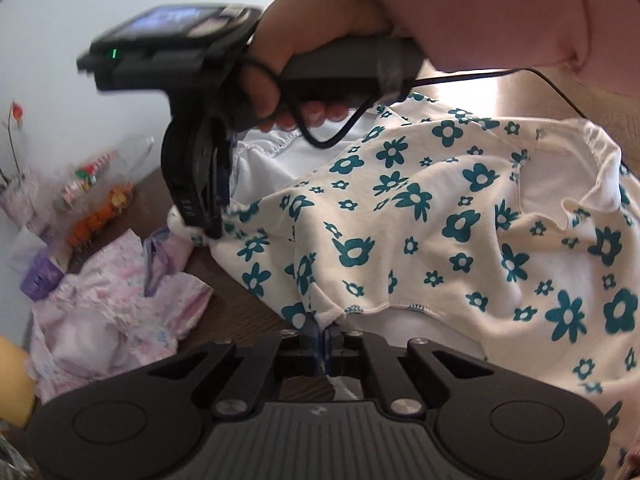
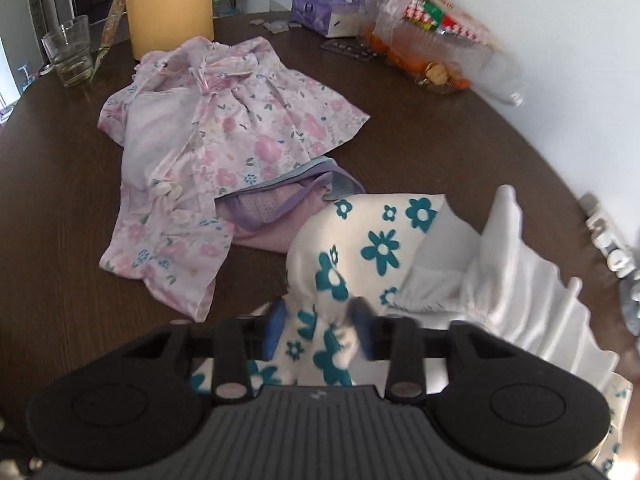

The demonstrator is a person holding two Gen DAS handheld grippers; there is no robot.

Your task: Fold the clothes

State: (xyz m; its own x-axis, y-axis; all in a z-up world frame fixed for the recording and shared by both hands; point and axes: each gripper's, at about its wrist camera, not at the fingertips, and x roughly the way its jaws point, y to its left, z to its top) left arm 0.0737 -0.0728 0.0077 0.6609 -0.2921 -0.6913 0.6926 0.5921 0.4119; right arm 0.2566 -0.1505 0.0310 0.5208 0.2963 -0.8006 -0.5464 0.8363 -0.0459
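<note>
Garment w/ teal flowers on cream-white, plain white inside; same print in left wrist view. Far-left dress: pale pink/lilac w/ pink blossoms, small blue & green bits. Under it a lavender-trimmed pink piece. Bench dark brown wood grain. Cylinder far left, pale yellow-orange. Tissue box purple. Bag far right: clear, orange, red/green/white inside. Both hand-held grippers black w/ blue pads. Sleeve pink.
</note>
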